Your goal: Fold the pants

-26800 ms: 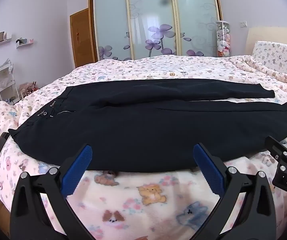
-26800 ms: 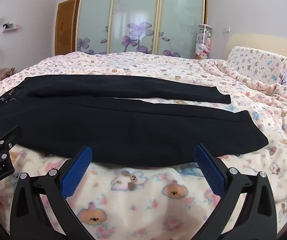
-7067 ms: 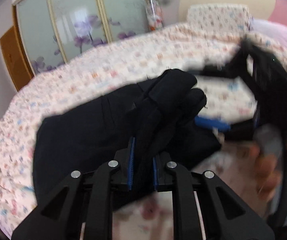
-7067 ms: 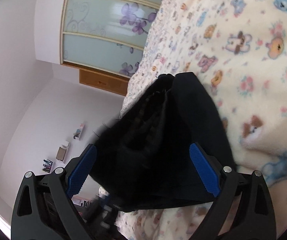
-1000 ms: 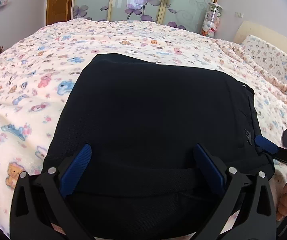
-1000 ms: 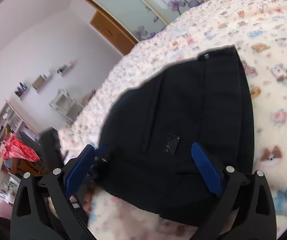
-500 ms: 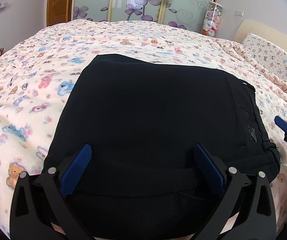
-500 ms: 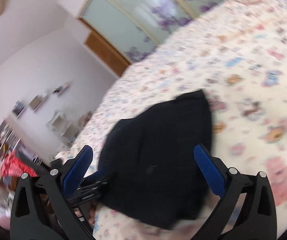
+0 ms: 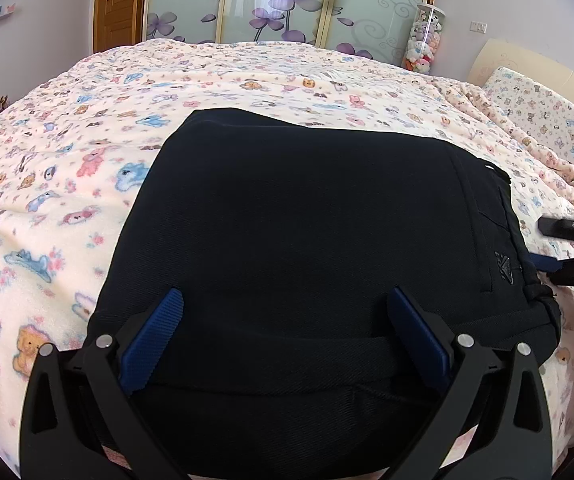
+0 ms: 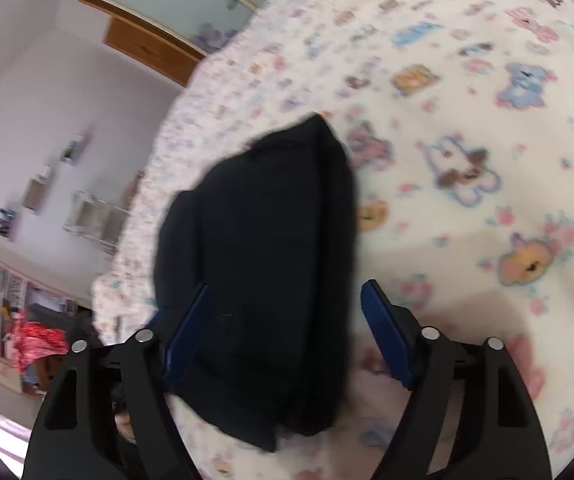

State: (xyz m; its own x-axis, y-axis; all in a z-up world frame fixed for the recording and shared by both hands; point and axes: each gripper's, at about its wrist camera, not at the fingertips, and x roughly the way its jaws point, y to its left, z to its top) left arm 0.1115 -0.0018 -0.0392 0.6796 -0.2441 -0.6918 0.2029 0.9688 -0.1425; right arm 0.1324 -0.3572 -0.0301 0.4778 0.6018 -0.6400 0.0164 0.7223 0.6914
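The black pants (image 9: 307, 216) lie folded into a compact rectangle on the bed. My left gripper (image 9: 285, 332) is open, its blue fingers spread over the near folded edge without pinching it. My right gripper (image 10: 285, 332) is open at the pants' right end, with the black fabric (image 10: 263, 240) between its spread fingers. In the left wrist view the right gripper (image 9: 567, 256) shows at the far right, beside the pants' edge with the small logo tag (image 9: 503, 270).
The bed is covered by a cream blanket with bear prints (image 9: 47, 200). A pillow (image 9: 543, 116) lies at the far right. Sliding wardrobe doors (image 9: 287, 0) and a wooden door (image 9: 117, 4) stand behind. Shelves and clutter (image 10: 19, 300) line the left wall.
My right gripper has swung back down and in to the pants' right end, and its jaws have narrowed a little. The left gripper and the pants have stayed still.
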